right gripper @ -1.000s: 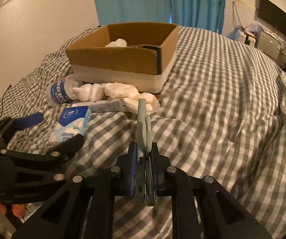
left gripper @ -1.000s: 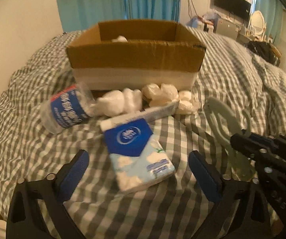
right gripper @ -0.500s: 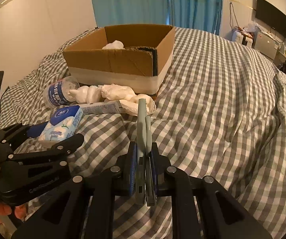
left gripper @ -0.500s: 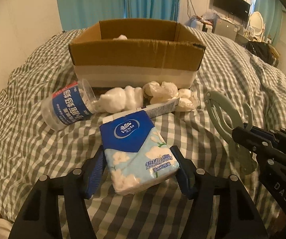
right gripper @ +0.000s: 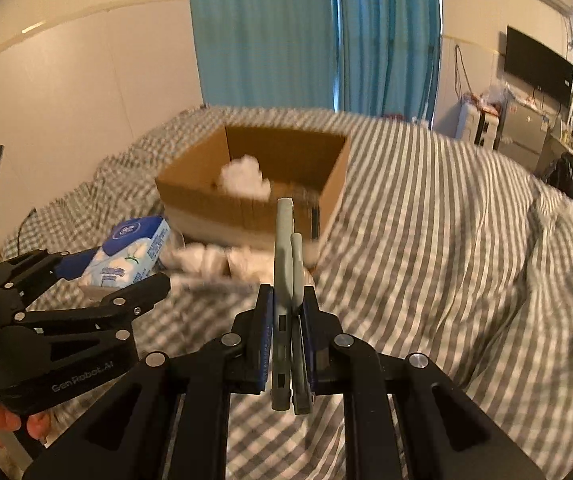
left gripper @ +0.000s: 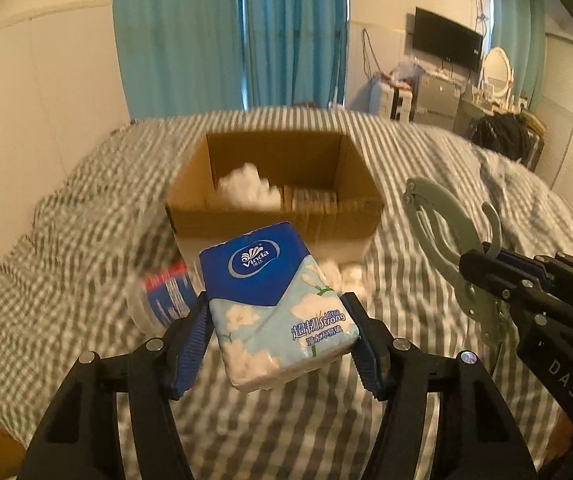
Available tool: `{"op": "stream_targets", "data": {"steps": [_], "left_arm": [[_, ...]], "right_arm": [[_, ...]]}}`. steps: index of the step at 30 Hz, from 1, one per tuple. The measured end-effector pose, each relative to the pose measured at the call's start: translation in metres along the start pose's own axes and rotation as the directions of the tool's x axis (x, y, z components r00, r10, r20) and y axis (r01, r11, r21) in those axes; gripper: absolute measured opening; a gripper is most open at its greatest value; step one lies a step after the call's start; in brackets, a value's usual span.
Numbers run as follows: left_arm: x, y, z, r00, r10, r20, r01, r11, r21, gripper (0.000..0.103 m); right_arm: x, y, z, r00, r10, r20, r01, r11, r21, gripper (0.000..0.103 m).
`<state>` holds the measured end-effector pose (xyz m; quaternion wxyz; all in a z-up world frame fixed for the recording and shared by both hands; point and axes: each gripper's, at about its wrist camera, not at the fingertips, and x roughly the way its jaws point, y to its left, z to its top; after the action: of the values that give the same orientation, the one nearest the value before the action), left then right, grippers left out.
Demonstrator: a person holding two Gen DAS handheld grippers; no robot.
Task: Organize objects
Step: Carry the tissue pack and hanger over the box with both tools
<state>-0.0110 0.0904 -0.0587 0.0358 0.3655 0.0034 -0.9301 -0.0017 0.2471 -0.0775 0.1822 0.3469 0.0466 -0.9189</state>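
My left gripper (left gripper: 276,314) is shut on a blue and white tissue pack (left gripper: 274,304), which hangs above the checked bedcover in front of the cardboard box (left gripper: 270,220). In the right wrist view the same pack (right gripper: 134,252) shows at the left in the left gripper (right gripper: 98,276). My right gripper (right gripper: 288,300) is shut on a grey-green plastic clip hanger (right gripper: 286,264), seen edge-on. From the left wrist it shows flat at the right (left gripper: 442,232). The open box (right gripper: 222,204) holds a white wad (right gripper: 246,178).
A plastic bottle with a blue label (left gripper: 166,292) lies on the bed left of the pack. Crumpled white tissues (right gripper: 214,260) lie along the box's front. A wall borders the bed on the left; furniture and a dark bag (left gripper: 502,140) stand far right.
The left gripper closed on the tissue pack and lifted it off the bed. Both grippers rose, so the box interior now shows. The right gripper kept hold of the clip hanger.
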Motion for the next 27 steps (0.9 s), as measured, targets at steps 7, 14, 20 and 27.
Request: {"op": "stream_targets", "data": {"steps": [7,14,20,27], "left_arm": [[-0.01,0.012,0.063,0.996,-0.022,0.089,0.024,0.999,-0.023,0.065],[0.008,0.018,0.121,0.99,-0.016,0.142,0.015,1.0,0.007,0.065],[0.045,0.029,0.154,0.989,0.018,0.145,-0.021,1.0,0.018,0.065],[0.097,0.032,0.157,0.995,0.006,0.103,-0.011,0.999,0.043,0.065]], "right_arm": [[-0.021,0.002,0.058,0.992,0.031,0.119,-0.026,0.999,-0.042,0.013],[-0.017,0.005,0.114,0.977,0.062,0.203,-0.044,0.995,-0.093,0.013],[0.017,-0.007,0.158,0.974,0.045,0.22,-0.027,0.996,-0.087,0.013],[0.079,-0.028,0.185,0.984,0.038,0.173,-0.032,0.999,-0.037,0.013]]}}
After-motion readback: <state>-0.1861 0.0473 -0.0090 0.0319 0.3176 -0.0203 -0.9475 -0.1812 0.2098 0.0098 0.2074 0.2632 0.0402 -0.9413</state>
